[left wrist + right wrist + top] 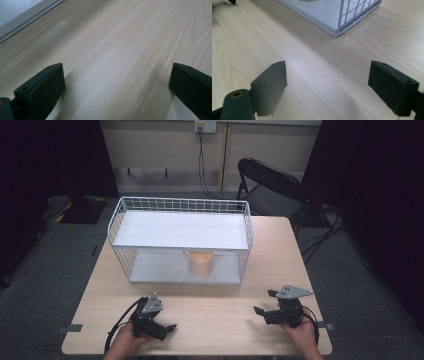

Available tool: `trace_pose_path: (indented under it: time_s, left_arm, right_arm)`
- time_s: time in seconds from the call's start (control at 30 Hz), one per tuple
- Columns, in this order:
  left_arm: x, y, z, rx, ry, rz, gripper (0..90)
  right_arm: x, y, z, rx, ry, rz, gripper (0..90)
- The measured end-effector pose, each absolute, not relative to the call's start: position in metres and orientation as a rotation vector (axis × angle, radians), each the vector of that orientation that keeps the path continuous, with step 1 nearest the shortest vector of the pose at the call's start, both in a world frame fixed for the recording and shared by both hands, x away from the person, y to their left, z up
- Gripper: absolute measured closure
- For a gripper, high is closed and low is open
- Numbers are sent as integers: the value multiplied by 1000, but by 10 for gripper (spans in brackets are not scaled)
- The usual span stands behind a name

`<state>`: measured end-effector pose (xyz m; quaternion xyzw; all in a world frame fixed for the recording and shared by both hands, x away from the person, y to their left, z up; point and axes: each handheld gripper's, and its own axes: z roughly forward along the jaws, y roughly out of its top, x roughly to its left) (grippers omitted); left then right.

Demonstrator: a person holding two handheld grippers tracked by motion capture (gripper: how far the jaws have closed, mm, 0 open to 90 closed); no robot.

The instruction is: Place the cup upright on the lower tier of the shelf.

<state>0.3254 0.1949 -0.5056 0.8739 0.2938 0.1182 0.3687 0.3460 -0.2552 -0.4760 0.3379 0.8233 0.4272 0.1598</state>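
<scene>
In the left gripper view, the left gripper (117, 85) has its jaws wide apart with nothing but bare wooden surface (120, 50) between them; the pale edge of the rack's bottom shelf (22, 22) runs across at about 10 o'clock. In the right gripper view, the right gripper (327, 87) likewise has its jaws spread, empty, over the wood, and the near corner of the wire rack (342, 22) sits at about 12 o'clock from them.

From the high view, the left gripper (167, 329) is held in a hand (131, 340) at about 7 o'clock on the surface (215, 310), its jaws pointing toward 3 o'clock. The right gripper (265, 302) is in the other hand (300, 330) at about 5 o'clock, its jaws pointing toward 9 o'clock. The two are well apart.

The cup (200, 262), tan and upright, stands on the rack's bottom shelf under the white upper shelf (180, 230), slightly right of the middle. It lies at roughly 1 o'clock from the left gripper and 11 o'clock from the right, apart from both. A black folding chair (270, 185) stands beyond the surface's far right corner.
</scene>
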Motion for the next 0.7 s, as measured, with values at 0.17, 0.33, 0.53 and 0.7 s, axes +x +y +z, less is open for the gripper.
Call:
trace_pose_path:
  time_s: [0.17, 0.33, 0.53, 0.7]
  left_arm:
    - [325, 195, -506, 2240, 758, 306, 0]
    - [325, 195, -506, 2237, 759, 306, 0]
    - [325, 195, -506, 2237, 760, 307, 0]
    - [325, 195, -506, 2238, 759, 306, 0]
  right_arm:
    - [347, -259, -483, 967, 2364, 1199, 149]
    - [350, -259, -490, 960, 2398, 1186, 151]
    - [351, -255, -498, 940, 2429, 1139, 152]
    - [352, -253, -497, 952, 2453, 1148, 154]
